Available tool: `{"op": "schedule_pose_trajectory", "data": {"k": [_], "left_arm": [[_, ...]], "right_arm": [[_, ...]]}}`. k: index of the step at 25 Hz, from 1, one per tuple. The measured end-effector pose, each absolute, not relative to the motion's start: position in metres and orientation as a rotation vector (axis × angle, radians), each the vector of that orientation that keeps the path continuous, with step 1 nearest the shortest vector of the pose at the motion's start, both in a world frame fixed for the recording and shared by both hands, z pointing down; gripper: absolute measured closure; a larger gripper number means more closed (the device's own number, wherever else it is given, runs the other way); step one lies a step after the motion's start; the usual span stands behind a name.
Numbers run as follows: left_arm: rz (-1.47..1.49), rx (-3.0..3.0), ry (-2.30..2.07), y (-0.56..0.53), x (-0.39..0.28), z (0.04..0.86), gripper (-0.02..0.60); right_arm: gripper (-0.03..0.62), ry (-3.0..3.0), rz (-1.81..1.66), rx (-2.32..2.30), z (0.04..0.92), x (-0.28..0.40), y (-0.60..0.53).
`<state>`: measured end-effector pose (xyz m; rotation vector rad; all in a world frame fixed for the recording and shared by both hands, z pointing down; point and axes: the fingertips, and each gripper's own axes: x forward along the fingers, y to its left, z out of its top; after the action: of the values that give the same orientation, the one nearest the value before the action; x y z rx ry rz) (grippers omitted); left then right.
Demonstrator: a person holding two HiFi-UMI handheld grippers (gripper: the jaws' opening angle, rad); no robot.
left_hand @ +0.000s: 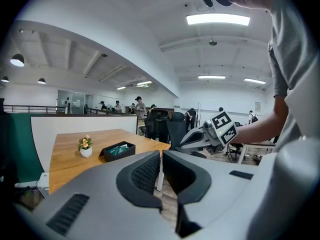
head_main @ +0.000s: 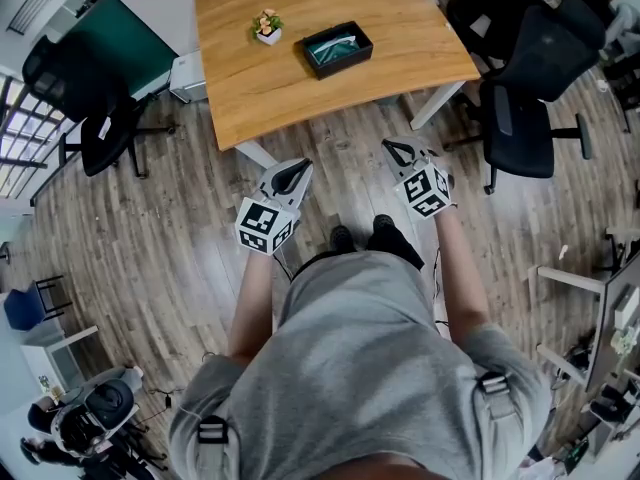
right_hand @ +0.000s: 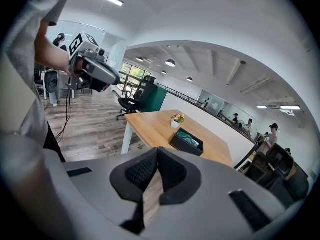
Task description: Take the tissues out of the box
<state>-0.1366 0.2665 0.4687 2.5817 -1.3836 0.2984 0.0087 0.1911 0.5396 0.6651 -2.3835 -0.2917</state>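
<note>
Nothing of the task looks done yet: the tissues (head_main: 333,48) lie inside the black box (head_main: 346,65), which sits on the wooden table (head_main: 300,98) near its middle, just beside a small flower pot (head_main: 266,28). Reaching, gripping and lifting all remain. The person stands off the table's near edge, well apart from the box, forearms bent and held forward at waist height. The left gripper (head_main: 296,171) and right gripper (head_main: 395,151) both point toward the table, short of its edge, each with its jaws pressed together on nothing.
</note>
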Motion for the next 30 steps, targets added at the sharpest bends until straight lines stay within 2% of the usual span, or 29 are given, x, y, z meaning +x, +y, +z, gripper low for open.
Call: {"op": "schedule_pose_trajectory", "data": {"k": [9,30], "left_arm": [[0.325,2.588,-1.356,0.267,-0.132,0.474,0.549],[0.381,2.549,-1.409,0.199,-0.134,0.475,0.549]], "right_arm": [[0.588,-2.371,-0.275,0.681,0.547,0.020,0.193],[0.588,-2.416,-0.276,0.628,0.545,0.014,0.122]]}}
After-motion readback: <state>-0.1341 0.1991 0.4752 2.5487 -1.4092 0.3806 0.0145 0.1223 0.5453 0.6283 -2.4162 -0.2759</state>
